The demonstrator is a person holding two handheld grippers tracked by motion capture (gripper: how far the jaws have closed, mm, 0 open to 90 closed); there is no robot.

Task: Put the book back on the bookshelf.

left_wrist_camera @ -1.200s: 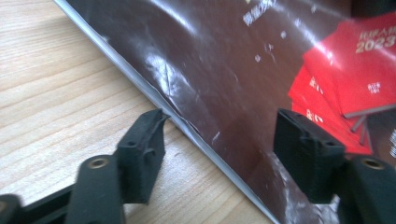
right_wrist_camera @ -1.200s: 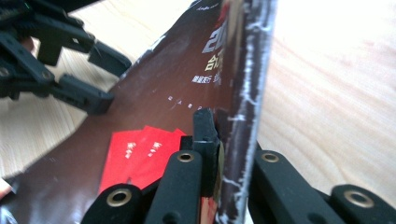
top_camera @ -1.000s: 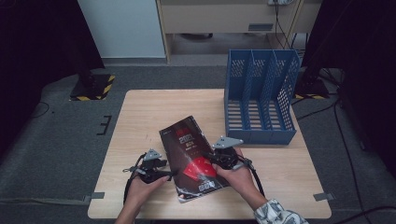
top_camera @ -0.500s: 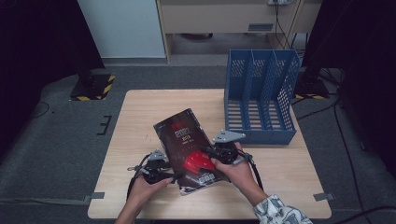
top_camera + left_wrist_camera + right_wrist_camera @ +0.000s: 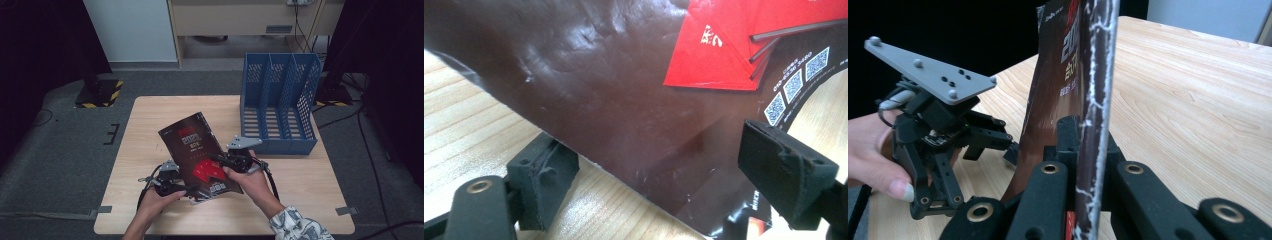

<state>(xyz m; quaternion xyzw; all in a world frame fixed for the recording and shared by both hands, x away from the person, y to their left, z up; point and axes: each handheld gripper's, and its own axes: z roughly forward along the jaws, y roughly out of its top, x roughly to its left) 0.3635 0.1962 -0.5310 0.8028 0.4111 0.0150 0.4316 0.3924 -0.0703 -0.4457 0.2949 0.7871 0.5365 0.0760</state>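
Now, near the table's front edge, slightly left of its middle, a dark brochure [image 5: 200, 152] with red shapes on its cover is tilted up off the wood, far end raised toward the table's centre.

Right gripper [image 5: 220, 161]: jaws clamped tight on the brochure's right edge. In the right gripper view the brochure [image 5: 1095, 100] stands edge-on, pinched between the two black jaws, its spine cracked white.

Left gripper [image 5: 186, 189]: at the brochure's near left corner, close to the front edge. Its jaws have just been opening. In the left gripper view both pads stand apart, one under the cover's lower edge, one over its printed face; brochure [image 5: 624, 100] lies between them, neither pad pressing on it. QR codes and red panel visible on the cover.

Table [image 5: 150, 130] is light wood. Blue file rack [image 5: 280, 100] with three slots stands at the right back corner, well apart from the brochure.
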